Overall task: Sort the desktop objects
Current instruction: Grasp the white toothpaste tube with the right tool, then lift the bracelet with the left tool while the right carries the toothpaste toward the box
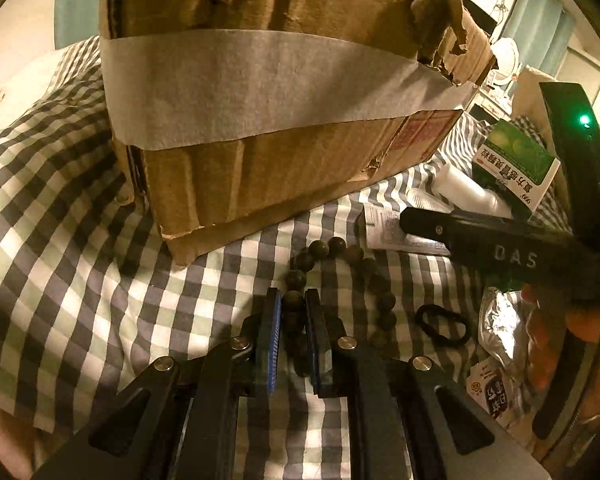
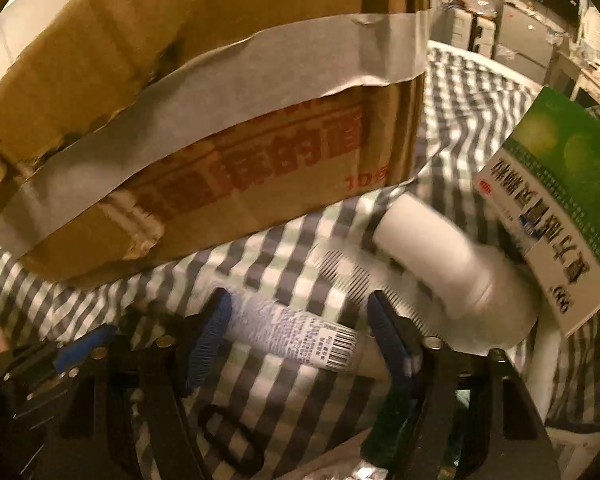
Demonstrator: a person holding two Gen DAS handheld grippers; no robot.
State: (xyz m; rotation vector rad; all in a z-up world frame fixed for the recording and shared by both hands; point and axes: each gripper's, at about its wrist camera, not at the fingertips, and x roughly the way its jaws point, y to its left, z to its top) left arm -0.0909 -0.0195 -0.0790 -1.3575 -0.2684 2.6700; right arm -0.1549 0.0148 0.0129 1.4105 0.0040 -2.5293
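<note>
Behind, taped cardboard box (image 1: 260, 128); contents hidden.

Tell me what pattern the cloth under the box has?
Grey, pale-green and white checks on the cloth; clearest in the left wrist view.

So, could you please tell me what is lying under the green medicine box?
A white bottle lies partly beneath the green medicine box; its far end is covered.

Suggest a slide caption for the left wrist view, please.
Left gripper shut on bead bracelet beside taped cardboard box.
</note>
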